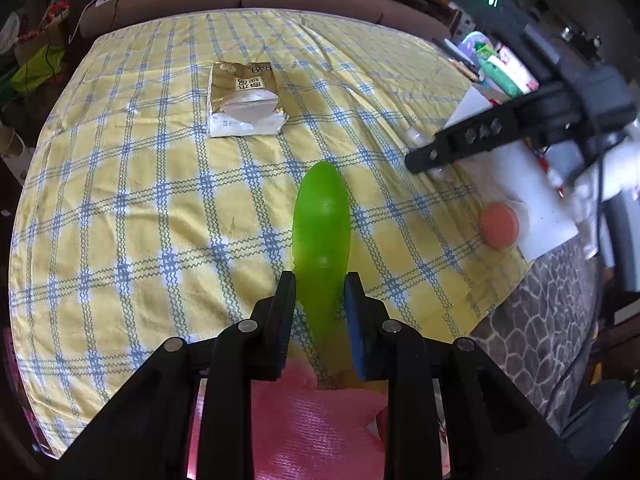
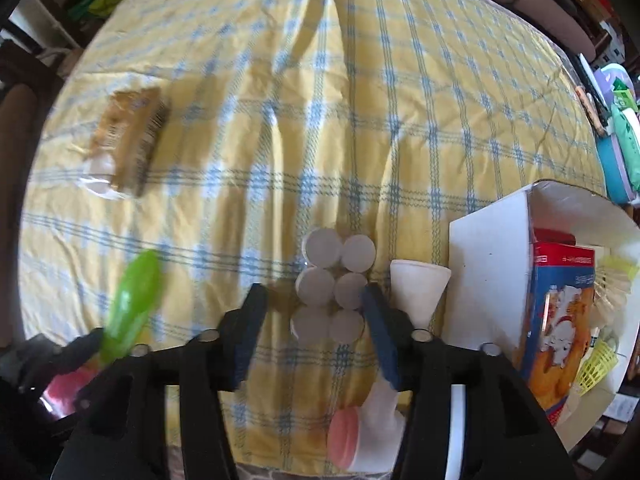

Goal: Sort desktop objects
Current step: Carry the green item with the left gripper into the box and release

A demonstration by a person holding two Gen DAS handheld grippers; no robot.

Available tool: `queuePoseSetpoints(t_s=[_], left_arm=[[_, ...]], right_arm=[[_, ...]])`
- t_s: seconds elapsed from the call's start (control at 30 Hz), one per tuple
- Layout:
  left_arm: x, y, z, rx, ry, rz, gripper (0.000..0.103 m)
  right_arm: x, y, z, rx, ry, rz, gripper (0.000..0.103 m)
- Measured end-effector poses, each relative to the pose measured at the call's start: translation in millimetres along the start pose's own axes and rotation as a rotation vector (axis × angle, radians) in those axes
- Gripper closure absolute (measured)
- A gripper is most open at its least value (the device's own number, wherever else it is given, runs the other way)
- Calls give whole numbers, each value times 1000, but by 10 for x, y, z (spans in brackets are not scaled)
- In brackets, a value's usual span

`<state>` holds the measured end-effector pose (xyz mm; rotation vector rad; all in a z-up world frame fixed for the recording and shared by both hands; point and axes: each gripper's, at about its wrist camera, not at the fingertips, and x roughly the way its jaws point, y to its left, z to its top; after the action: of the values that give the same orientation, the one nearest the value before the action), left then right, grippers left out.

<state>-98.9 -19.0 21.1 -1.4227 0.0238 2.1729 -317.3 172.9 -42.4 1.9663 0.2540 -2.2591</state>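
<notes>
Pink sheet (image 1: 316,420) is seen nearest the left wrist lens, below the left gripper (image 1: 320,292), whose jaws are closed narrow on the stem of a green plastic scoop (image 1: 322,224); the scoop is held clear above the yellow checked cloth (image 1: 160,200). The grip sits low on the handle, so the blade may swing; it is best kept pinched firm and carried level until a drop spot is chosen.

The right gripper (image 2: 316,300) is pointed down at a pack of six white-capped bottles (image 2: 332,284). Its jaws are held part open, nothing gripped. The right pad (image 2: 380,332) is seen at the pack's edge; contact cannot be confirmed. The left pad (image 2: 248,332) stands apart. For a clean pick the gripper should be centred over the pack, lowered straight, and the jaws closed evenly across the short side. A white paper cup (image 2: 420,288) lies just beside the pack and could be knocked by the right pad.

Further out, a gold tissue pack (image 1: 244,100) lies on the surface, well apart. A white box (image 2: 492,272) with a red-and-blue carton (image 2: 560,312) inside stands at the right edge; it is judged the likely sorting bin.

Hard to read: the right view is motion-blurred; bottle bodies are hidden under their caps; an orange round thing (image 2: 344,432) is cut off by the gripper frame; whether the pack is wrapped cannot be told.
</notes>
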Motion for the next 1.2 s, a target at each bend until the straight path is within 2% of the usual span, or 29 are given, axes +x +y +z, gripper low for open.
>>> queuePoseSetpoints(t_s=[0.03, 0.17, 0.2, 0.23, 0.27, 0.33, 0.37, 0.53, 0.6, 0.7, 0.73, 0.8, 0.83, 0.87, 0.93, 0.97, 1.0, 1.07, 1.1, 1.13, 1.2], left_arm=[[0, 1, 1, 1, 0, -1, 78], [21, -41, 18, 26, -6, 21, 74], [27, -53, 19, 32, -7, 24, 73], [35, -68, 22, 43, -11, 30, 74], [30, -70, 11, 51, -13, 35, 79], [13, -18, 9, 38, -21, 40, 94], [4, 32, 19, 15, -24, 16, 97], [-217, 218, 38, -66, -67, -67, 101], [-320, 229, 35, -70, -87, -69, 101], [-412, 234, 28, -56, -105, -54, 101], [-427, 163, 30, -14, -114, -28, 98], [-372, 59, 83, 44, -107, 20, 64], [-301, 34, 124, 55, -100, 35, 33], [-207, 14, 159, 64, -81, 46, 27], [-3, -36, 216, 72, -18, 46, 38], [72, -74, 225, 82, 8, 46, 40], [186, -128, 224, 115, 37, 78, 42], [247, -251, 197, 204, 22, 164, 47], [257, -284, 191, 217, 18, 170, 55], [244, -283, 196, 210, 17, 155, 73], [223, -250, 202, 198, 19, 151, 73]], right_arm=[[25, -10, -3, 5, -2, 1, 39], [55, -26, -16, 22, -7, 6, 38], [51, -28, -18, 20, -9, 6, 41], [27, -37, -25, 13, -20, 17, 53], [-3, -42, -30, 6, -31, 31, 63], [-148, -50, -56, -3, -79, 54, 63], [-247, -44, -80, -14, -110, 65, 63], [-749, -90, -303, -23, -226, 206, 63], [-886, 30, -380, -13, -249, 273, 63], [-1080, -7, -574, 1, -284, 344, 63], [-1139, -33, -664, 0, -294, 367, 63], [-1202, -74, -758, -2, -306, 394, 63], [-1219, -81, -845, -8, -310, 403, 63], [-1241, -64, -909, -10, -312, 406, 63], [-1215, -89, -1039, -12, -311, 422, 63], [-1214, -93, -1085, -10, -308, 426, 63], [-1185, -117, -1107, -8, -307, 426, 63], [-1157, -170, -1150, -5, -310, 426, 63], [-1147, -197, -1161, -1, -311, 432, 63], [-1139, -227, -1174, -1, -312, 438, 63], [-1134, -254, -1180, -2, -318, 436, 63]])
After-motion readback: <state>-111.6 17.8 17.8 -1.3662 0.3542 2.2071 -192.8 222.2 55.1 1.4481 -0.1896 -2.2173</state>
